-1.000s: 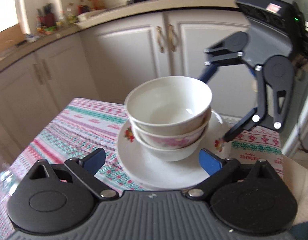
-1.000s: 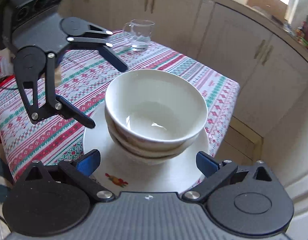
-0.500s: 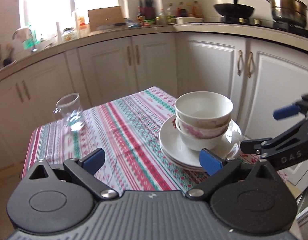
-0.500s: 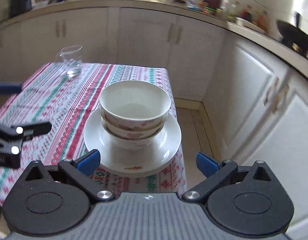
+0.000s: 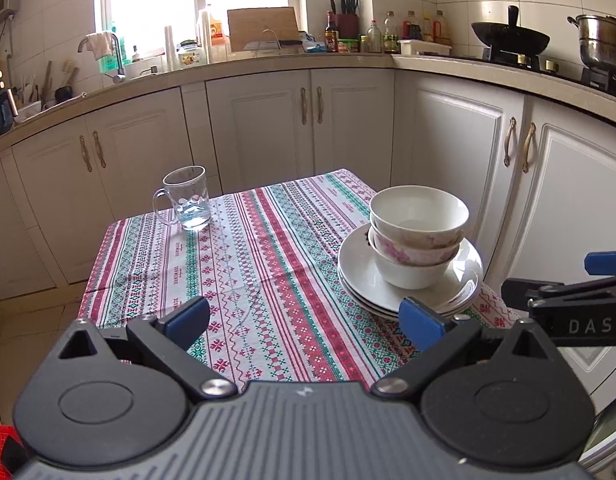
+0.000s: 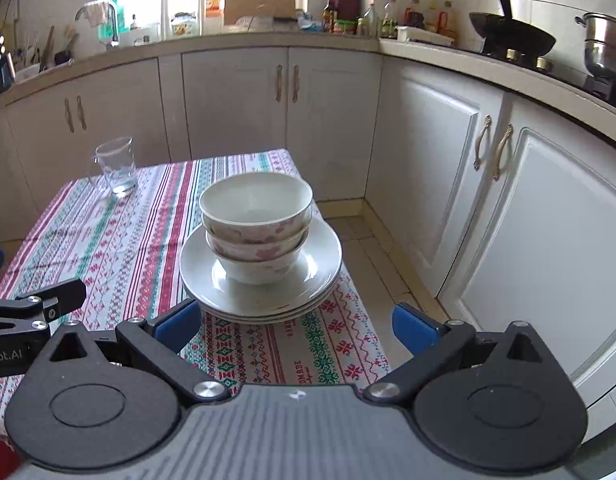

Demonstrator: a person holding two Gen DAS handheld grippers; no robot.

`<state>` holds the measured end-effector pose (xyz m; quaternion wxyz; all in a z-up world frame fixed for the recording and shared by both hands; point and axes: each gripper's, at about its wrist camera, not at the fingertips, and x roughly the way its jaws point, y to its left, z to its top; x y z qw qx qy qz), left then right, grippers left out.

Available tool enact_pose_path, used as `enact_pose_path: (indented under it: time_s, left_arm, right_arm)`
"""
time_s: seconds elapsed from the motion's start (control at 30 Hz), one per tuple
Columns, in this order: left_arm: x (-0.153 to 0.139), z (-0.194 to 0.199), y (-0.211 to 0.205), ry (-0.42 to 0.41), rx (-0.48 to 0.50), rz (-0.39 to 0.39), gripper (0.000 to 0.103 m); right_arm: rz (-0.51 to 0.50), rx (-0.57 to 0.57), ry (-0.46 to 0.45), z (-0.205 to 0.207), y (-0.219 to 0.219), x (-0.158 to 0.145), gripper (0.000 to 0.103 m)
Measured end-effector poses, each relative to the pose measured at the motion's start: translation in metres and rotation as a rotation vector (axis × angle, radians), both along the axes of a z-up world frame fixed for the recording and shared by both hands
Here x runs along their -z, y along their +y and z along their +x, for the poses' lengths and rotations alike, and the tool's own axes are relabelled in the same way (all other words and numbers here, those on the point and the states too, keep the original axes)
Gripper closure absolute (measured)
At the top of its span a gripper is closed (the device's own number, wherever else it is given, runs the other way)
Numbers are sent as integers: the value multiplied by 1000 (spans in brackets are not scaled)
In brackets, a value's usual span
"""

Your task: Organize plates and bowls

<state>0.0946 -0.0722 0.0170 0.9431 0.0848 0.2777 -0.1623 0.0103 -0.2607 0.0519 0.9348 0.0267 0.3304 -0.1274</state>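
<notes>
Three nested bowls [image 6: 256, 224], the top one plain inside with faint pink flowers outside, stacked on a pile of white plates [image 6: 264, 292] near the right edge of the striped tablecloth [image 5: 236, 264]. Looks finished, or nearly so. Left gripper [image 5: 304, 318] spread wide, holding nothing, hanging short of the plates with its right blue pad [image 5: 421, 320] in front of the plate rim in that view (contact not certain; likely just overlap). Right gripper [image 6: 296, 326] likewise spread and empty, low and just short of the stack.

Main hazards, as judgement only:

- Stack perched close to the table edge, the plate rim seeming to reach or pass the cloth's fold on the cupboard side. A nudge from either pad could slide it toward the tiled floor [image 6: 371, 248].
- Bowls sitting tall and slightly off-centre on the plates. A sideways knock high up could tip the top bowl out.
- Cloth draped loose over the edge; snagging it with a finger would drag everything along.
- Glass mug [image 5: 186, 198] well apart at the far left corner, with a little water inside, at risk only from a wide sweep.

Safest course: straight withdrawal, away from the stack.
</notes>
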Motion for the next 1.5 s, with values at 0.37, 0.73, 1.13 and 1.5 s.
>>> enact_pose_path:
  time_s: [0.37, 0.73, 1.13, 1.5]
  left_arm:
    - [5, 4, -2, 33, -24, -11, 3]
    - [5, 5, -1, 37, -33, -17, 3]
    - [3, 4, -1, 32, -43, -19, 3]
    - [3, 5, -2, 39, -50, -20, 3]
  right_arm:
    - [-3, 10, -19, -2, 1, -4, 0]
    - [-6, 10, -16, -1, 3, -3, 0]
    - [-15, 6, -24, -2, 5, -5, 0]
    - [-19, 8, -25, -2, 6, -5, 0]
